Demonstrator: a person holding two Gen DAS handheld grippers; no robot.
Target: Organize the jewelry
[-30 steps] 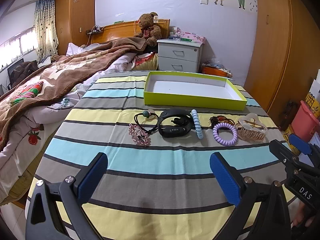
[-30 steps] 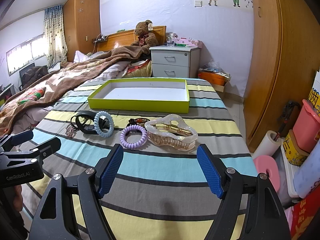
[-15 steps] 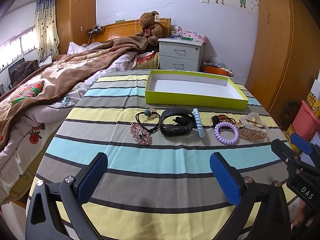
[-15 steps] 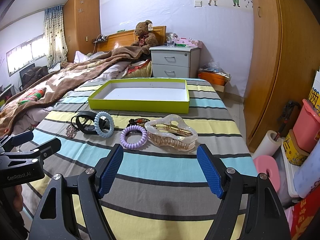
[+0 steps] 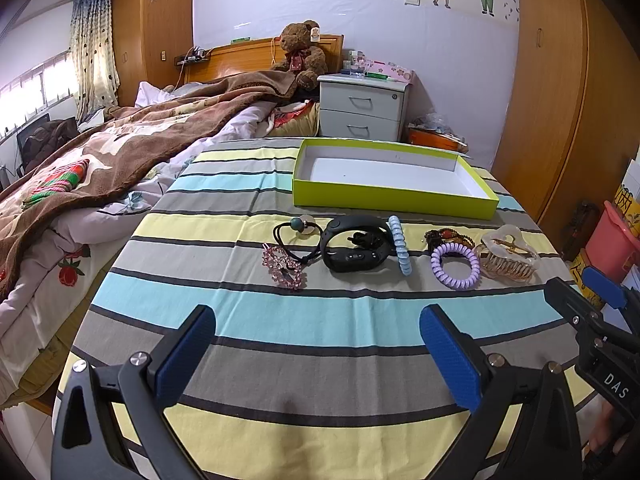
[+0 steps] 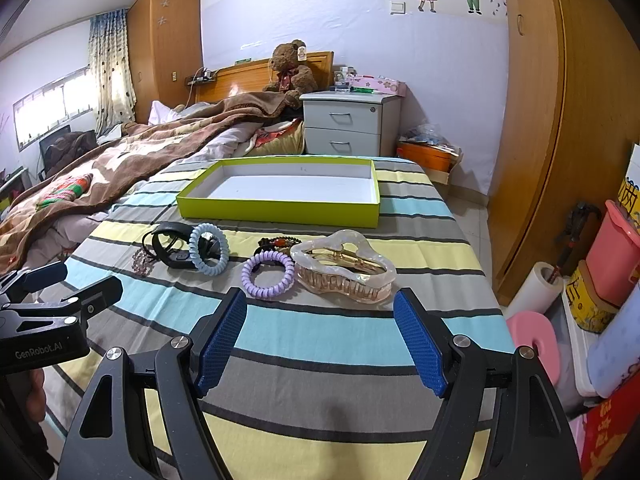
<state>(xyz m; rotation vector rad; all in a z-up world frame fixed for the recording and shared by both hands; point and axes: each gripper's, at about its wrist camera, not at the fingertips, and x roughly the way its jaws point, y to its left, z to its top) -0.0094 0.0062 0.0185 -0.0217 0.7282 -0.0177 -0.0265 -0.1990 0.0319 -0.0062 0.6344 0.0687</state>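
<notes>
Right wrist: striped tablecloth (image 6: pixel 320 332) beside bed (image 6: pixel 120 168), lime tray (image 6: pixel 280 210) upon it.

1. The left tool (image 5: pixel 316 354) has its lower body cut off by the bottom edge of its own view; the same goes for the right tool (image 6: pixel 320 340).
2. In the right view, the black band (image 6: pixel 170 246), ahead and left of the tool, is partly hidden behind the blue coil tie (image 6: pixel 209 249).
3. The pink clip (image 6: pixel 141 261) past it is too small and dim to read there.
4. The beaded piece (image 6: pixel 276 243) sits half hidden behind the purple coil tie (image 6: pixel 267 274).
5. The hand (image 6: pixel 34 394) holding the left tool shows only as a sliver at the left edge.
6. Small things on the nightstand (image 5: pixel 360 104), far ahead, are too small to name.
</notes>
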